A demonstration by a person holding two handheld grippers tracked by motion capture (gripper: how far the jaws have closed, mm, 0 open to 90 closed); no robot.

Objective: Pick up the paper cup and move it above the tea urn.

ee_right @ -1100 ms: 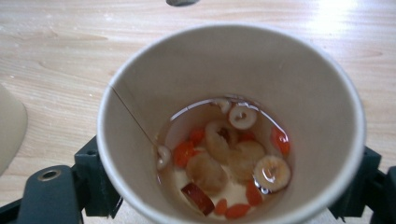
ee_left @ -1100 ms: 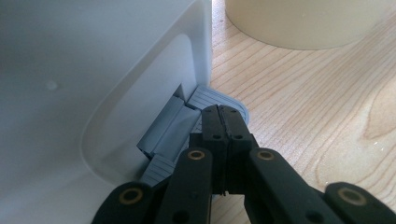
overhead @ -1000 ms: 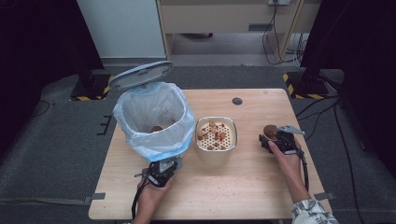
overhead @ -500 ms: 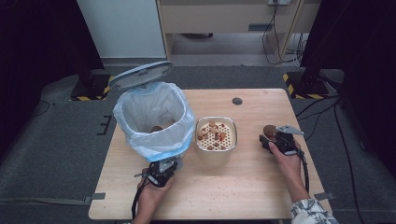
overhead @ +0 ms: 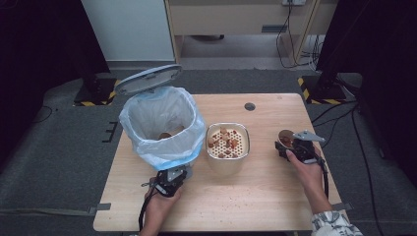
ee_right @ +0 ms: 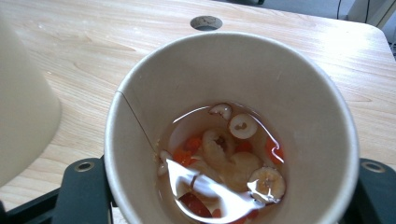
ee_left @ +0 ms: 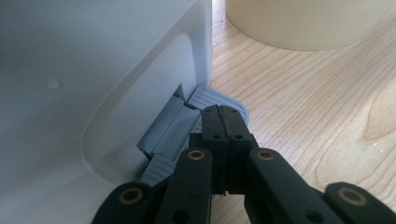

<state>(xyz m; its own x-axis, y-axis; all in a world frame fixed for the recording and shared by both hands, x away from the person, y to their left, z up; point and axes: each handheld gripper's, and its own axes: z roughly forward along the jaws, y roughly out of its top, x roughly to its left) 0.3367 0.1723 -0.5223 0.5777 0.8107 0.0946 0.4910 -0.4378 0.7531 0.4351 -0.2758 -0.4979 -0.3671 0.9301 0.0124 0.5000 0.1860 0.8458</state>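
A white pedal bin (overhead: 162,123) lined with a blue bag stands at the table's left, its grey lid (overhead: 149,78) raised. My left gripper (overhead: 174,172) is shut, and its tips (ee_left: 223,116) rest on the bin's grey pedal (ee_left: 217,98). At the right, a paper cup (overhead: 285,136) stands on the table. My right gripper (overhead: 290,145) has just been closing its jaws and is now shut on it. The cup (ee_right: 233,84) holds clear liquid with fruit slices and red bits, and black fingers (ee_right: 84,186) flank its sides.
A cream bowl with a perforated strainer (overhead: 227,142) full of food scraps stands mid-table, between bin and cup. Its side (ee_left: 303,23) is close behind the pedal. A round cable hole (overhead: 250,106) sits near the wooden table's (overhead: 275,196) far edge.
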